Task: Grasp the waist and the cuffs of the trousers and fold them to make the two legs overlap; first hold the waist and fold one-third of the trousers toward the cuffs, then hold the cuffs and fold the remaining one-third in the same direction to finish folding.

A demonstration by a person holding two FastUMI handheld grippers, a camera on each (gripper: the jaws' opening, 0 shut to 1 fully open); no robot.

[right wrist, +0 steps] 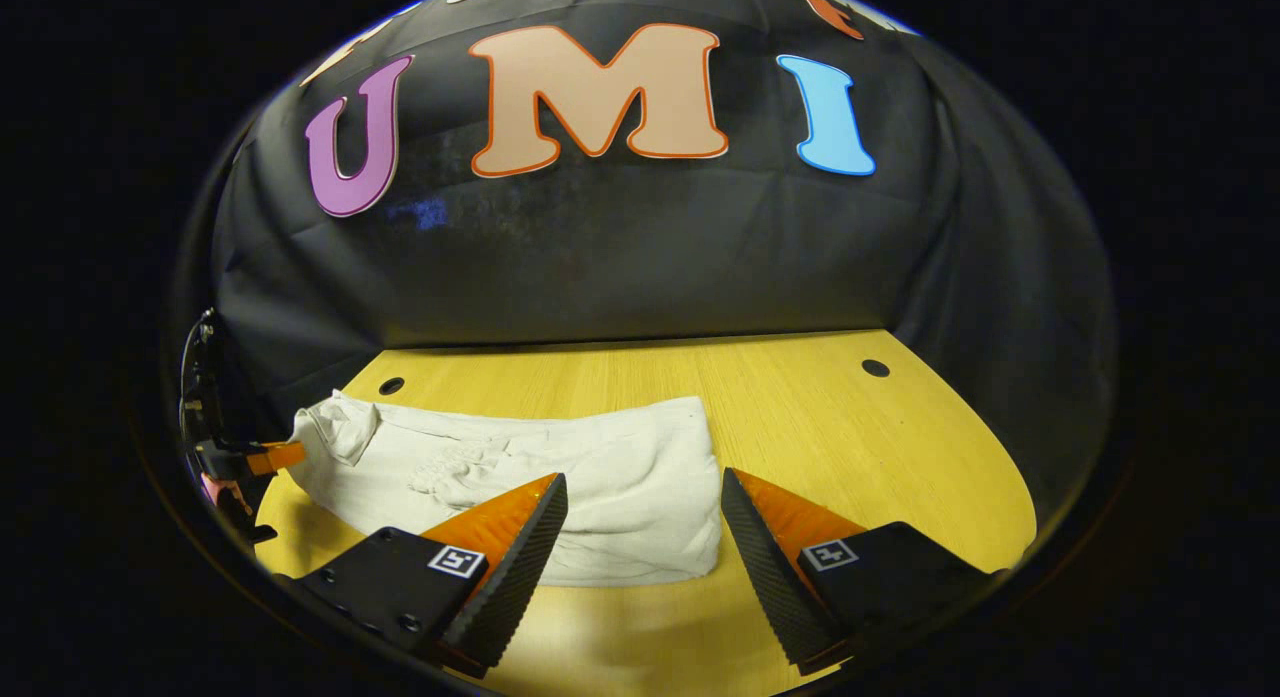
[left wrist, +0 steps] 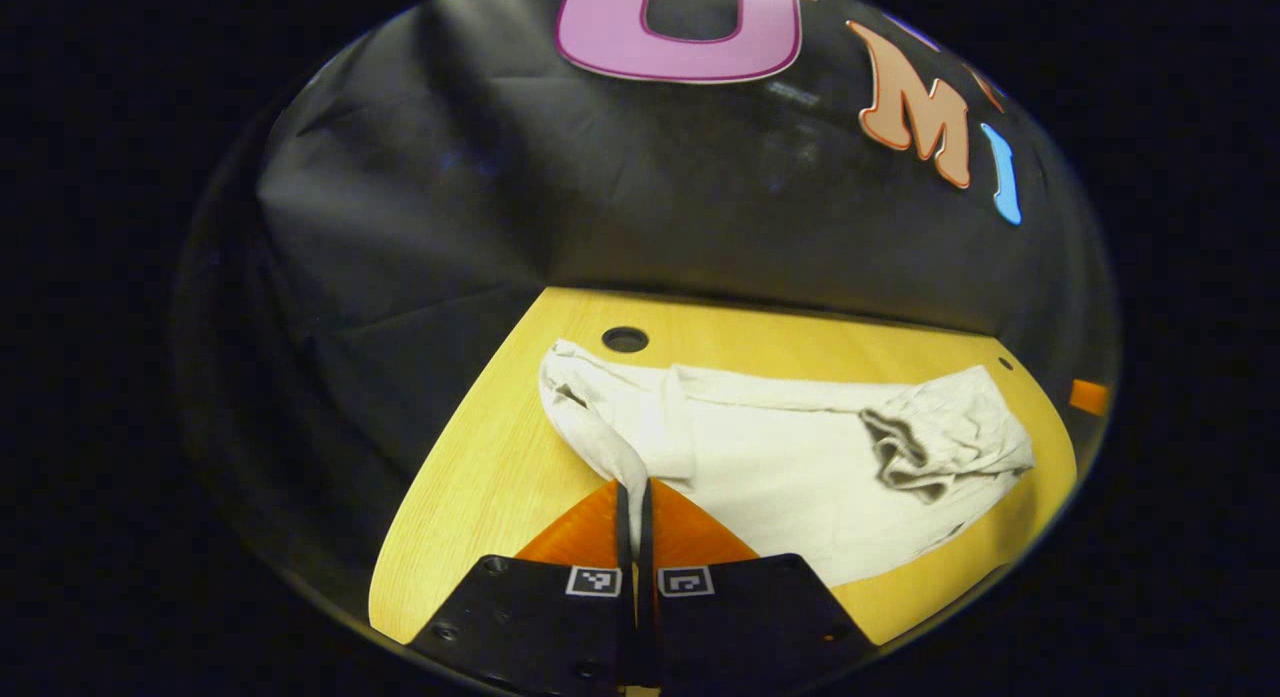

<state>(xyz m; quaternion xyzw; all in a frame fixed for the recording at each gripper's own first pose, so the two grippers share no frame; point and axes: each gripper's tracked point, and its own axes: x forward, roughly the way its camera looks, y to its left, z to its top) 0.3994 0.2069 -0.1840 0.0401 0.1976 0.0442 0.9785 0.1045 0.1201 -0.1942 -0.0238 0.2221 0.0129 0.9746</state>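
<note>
Pale trousers (left wrist: pixel 780 477) lie lengthwise on the yellow wooden table (left wrist: pixel 470 517), with the gathered waistband (left wrist: pixel 940 437) folded over onto the legs at the right in the left gripper view. My left gripper (left wrist: pixel 634 497) is shut on the cuff end, and a strip of cloth rises from the table into its fingers. In the right gripper view the trousers (right wrist: pixel 560 477) stretch from the far left to a straight folded edge (right wrist: pixel 705 477). My right gripper (right wrist: pixel 640 537) is open just above the near edge of that folded end, with nothing between its fingers. The left gripper (right wrist: pixel 240 462) shows at the far left, at the cuff end.
The table has round cable holes (left wrist: pixel 625 339) (right wrist: pixel 391 385) (right wrist: pixel 875 367) near its back edge, against the black cloth wall. Bare tabletop (right wrist: pixel 880 457) lies to the right of the trousers and in front of them.
</note>
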